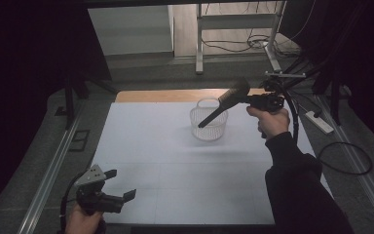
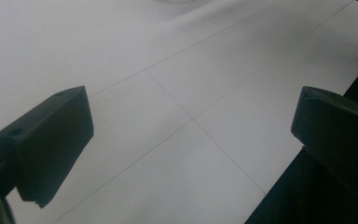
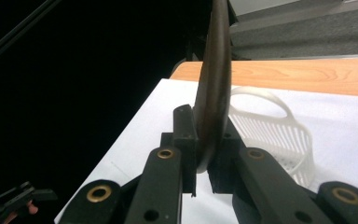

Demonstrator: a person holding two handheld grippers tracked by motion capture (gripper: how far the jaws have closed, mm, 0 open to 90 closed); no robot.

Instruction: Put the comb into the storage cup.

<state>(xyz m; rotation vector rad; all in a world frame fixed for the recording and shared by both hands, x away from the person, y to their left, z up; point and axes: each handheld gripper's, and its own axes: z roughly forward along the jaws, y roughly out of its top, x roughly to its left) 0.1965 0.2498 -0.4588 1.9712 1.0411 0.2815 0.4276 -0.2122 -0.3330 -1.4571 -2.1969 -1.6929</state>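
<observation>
My right gripper (image 1: 248, 100) is shut on a dark brush (image 1: 226, 103), held in the air above the far middle of the table. The brush's wide head points up and its thin handle slants down over a white slatted basket (image 1: 209, 127). In the right gripper view the brush (image 3: 213, 84) stands edge-on, pinched between the jaws of the right gripper (image 3: 207, 128), with the basket (image 3: 279, 135) just beyond. My left gripper (image 1: 121, 184) hovers open over the near left corner of the white table sheet (image 1: 151, 146). Nothing lies between the wide-apart jaws of the left gripper (image 2: 193, 100).
A wooden strip (image 1: 165, 95) borders the sheet at the far edge. Metal rails run along both sides of the table. A power strip (image 1: 319, 122) and cables lie on the floor at the right. The sheet's near edge (image 2: 279, 172) drops off beside the left gripper.
</observation>
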